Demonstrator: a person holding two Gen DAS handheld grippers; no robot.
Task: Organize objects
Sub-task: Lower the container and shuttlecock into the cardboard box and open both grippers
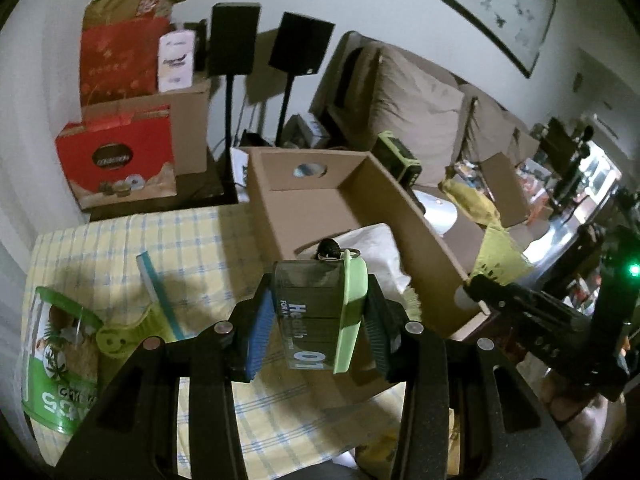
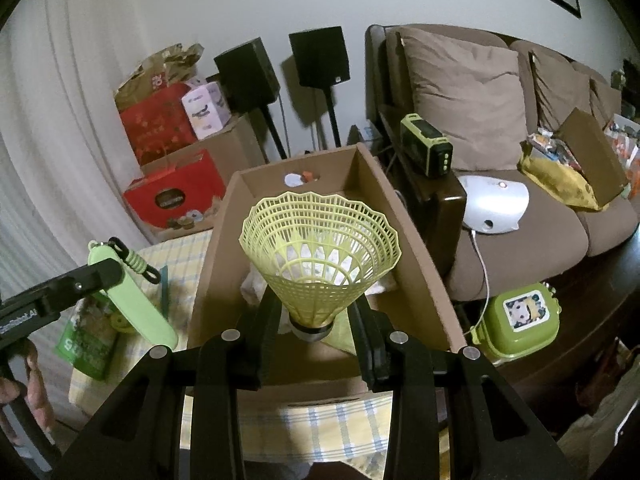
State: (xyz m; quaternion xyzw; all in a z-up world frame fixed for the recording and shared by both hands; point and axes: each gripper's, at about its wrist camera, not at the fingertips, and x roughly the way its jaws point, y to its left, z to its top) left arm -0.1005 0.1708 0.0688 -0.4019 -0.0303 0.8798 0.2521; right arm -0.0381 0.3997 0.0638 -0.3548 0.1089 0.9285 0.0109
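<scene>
**Spotter:** Left wrist view first. Your left gripper (image 1: 316,320) is clamped on the pill case (image 1: 316,312), a smoky translucent box with a pale green lid, one pad on the clear side and one on the lid. It hangs in front of you above the checked cloth (image 1: 120,240), with the near wall of the cardboard box (image 1: 304,200) just ahead of the fingertips.

**Operator:** How will it behave?

**Spotter:** I'd judge it light and rigid, hard smooth plastic, so it could slip or twist if you loosen at all. You're squeezing across the lid seam, which should keep it shut. The dangling key ring at its far end may swing; let it settle before lowering.

**Operator:** And my right side?

**Spotter:** Right wrist view shows your right gripper (image 2: 316,332) closed on the shuttlecock (image 2: 320,256), pads at the dark cork base, yellow mesh skirt flaring away from you over the box's near end.

**Operator:** Fragile?

**Spotter:** Nearly weightless, I'd say, and the skirt looks springy but crushable. Keep hold at the base, never the mesh. It would probably bounce or roll if dropped, so release it low, beside the white crumpled bag (image 2: 256,280) already lying inside.
</scene>
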